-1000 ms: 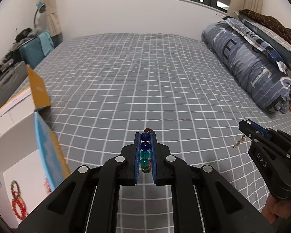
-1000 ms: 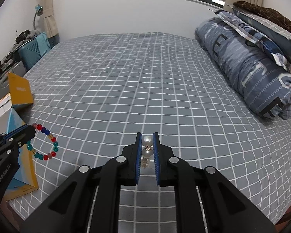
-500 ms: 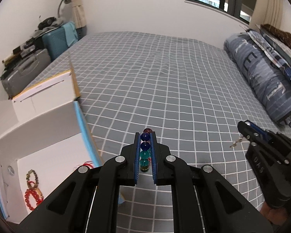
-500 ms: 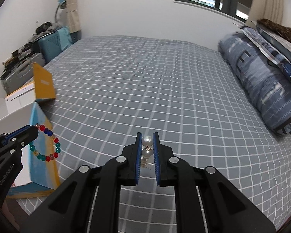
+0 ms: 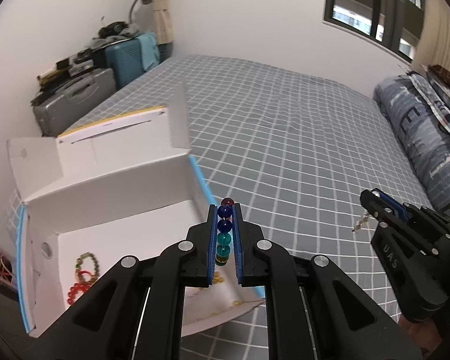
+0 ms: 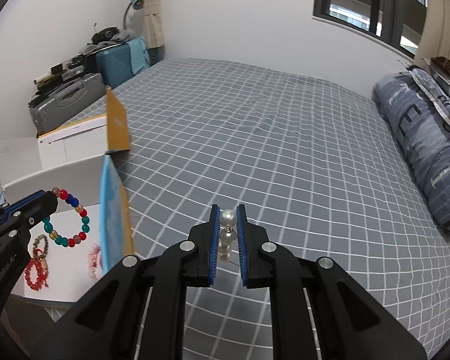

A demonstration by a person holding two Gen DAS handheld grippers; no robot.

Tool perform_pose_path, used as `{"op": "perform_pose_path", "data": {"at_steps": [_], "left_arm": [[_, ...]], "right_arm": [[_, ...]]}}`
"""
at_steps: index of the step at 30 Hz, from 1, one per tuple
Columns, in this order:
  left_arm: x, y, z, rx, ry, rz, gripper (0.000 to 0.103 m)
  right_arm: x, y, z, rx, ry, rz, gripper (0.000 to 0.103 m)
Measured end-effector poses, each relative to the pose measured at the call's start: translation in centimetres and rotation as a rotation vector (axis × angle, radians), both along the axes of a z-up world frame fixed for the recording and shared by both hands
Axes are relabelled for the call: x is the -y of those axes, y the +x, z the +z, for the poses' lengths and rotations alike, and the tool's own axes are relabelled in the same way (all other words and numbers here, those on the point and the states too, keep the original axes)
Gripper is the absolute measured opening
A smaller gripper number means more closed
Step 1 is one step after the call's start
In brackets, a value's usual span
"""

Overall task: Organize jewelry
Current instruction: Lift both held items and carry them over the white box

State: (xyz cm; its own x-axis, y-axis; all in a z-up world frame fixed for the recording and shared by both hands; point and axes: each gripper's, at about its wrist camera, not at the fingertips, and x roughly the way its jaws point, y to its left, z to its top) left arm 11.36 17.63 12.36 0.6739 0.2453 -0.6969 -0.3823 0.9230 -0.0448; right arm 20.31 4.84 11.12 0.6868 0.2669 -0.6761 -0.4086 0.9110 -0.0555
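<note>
While left hand-held gripper (image 5: 224,229) clamps beaded bracelet (image 6: 70,217); right hand-held gripper (image 6: 227,231) pinches pearl earring (image 6: 227,230).

A wide stretch of gray checked bed (image 6: 255,138) lies bare ahead of both claws, open to the far wall. At the left edge stands an open white box (image 5: 111,186), its raised flaps and blue-edged near wall (image 6: 114,210) forming a barrier between the bed and the box floor. The box is open from above. On its floor lie a red bracelet (image 6: 36,273) and other bracelets. A rolled blue quilt (image 6: 426,150) blocks the right side. Suitcases (image 6: 72,96) crowd the far left corner.
</note>
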Motion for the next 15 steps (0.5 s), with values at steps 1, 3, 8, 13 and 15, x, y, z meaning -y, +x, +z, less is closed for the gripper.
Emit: {"op": "perform_pose_path", "data": {"at_steps": [1,3,8,13,15], "left_arm": [[-0.5,-0.3,0.0,0.0,-0.001,0.008,0.009],[-1.5,-0.9,-0.1,-0.002,-0.002,0.027,0.009],[-4.5,-3.0,-0.3,-0.003,-0.003,0.079,0.009],[-7.2,-4.5,-0.8,-0.01,-0.019,0.135,0.009],[-8.1,-5.0,-1.1,-0.015,-0.021,0.15,0.009]], "right_arm": [[-0.5,-0.1,0.0,0.0,0.002,0.007,0.01],[-1.6,-0.5,0.1,0.002,0.007,0.027,0.01],[-5.2,-1.6,0.1,0.006,0.006,0.087,0.01],[-8.5,-2.6,-0.2,0.012,0.002,0.146,0.01],[-9.8,-3.0,-0.4,0.008,0.005,0.171,0.01]]}}
